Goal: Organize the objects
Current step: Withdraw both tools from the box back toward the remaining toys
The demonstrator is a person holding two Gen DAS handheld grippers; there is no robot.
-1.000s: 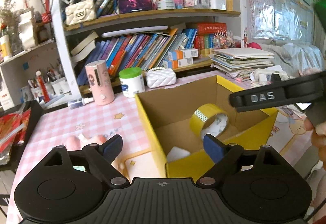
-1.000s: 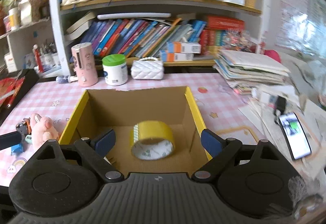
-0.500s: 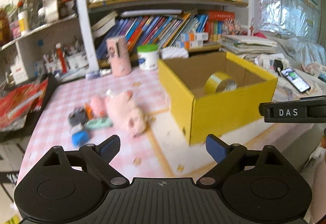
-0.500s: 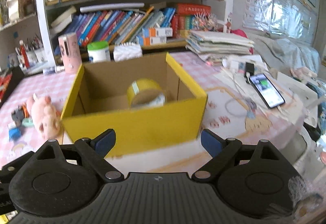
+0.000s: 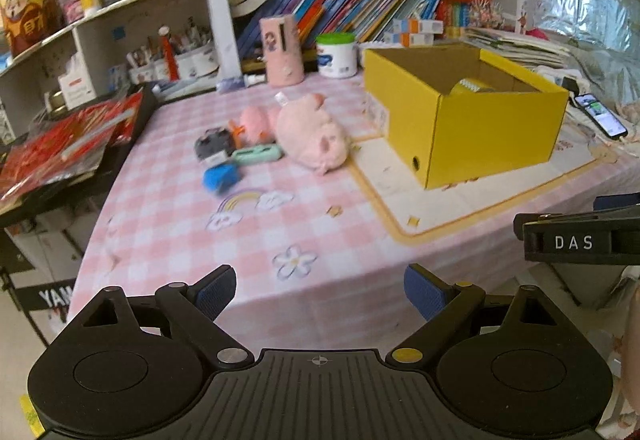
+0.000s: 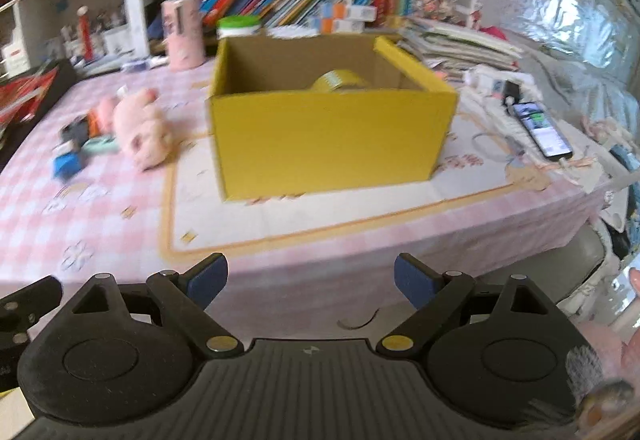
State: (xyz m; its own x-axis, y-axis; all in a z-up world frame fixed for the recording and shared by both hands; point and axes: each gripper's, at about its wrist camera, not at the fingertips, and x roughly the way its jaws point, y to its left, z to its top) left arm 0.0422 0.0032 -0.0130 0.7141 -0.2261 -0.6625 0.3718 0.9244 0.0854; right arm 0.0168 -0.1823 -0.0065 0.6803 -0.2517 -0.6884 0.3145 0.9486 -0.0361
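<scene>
A yellow cardboard box (image 5: 492, 136) (image 6: 328, 136) stands open on the pink checked tablecloth, with a roll of yellow tape (image 6: 338, 82) (image 5: 474, 85) inside it. Left of the box lie a pink plush pig (image 5: 312, 134) (image 6: 140, 132), a mint case (image 5: 256, 153), a dark small toy (image 5: 214, 144) and a blue block (image 5: 220, 176) (image 6: 68, 165). My left gripper (image 5: 318, 294) hangs open over the table's near edge, nothing between its blue pads. My right gripper (image 6: 310, 286) is open and bare too, in front of the box; part of it (image 5: 580, 240) shows at the right of the left wrist view.
Bookshelves (image 5: 360, 4) with books, a pink cylinder (image 5: 280, 50) and a green-lidded tub (image 5: 336, 54) line the back. A phone (image 6: 542, 130) lies right of the box beside stacked papers (image 6: 460, 40). Red packets (image 5: 60, 144) sit on a black stand at left.
Both grippers have drawn back from the box toward the table's near edge and sunk a little. The box and toys now look farther away; the tape stays inside the box.
</scene>
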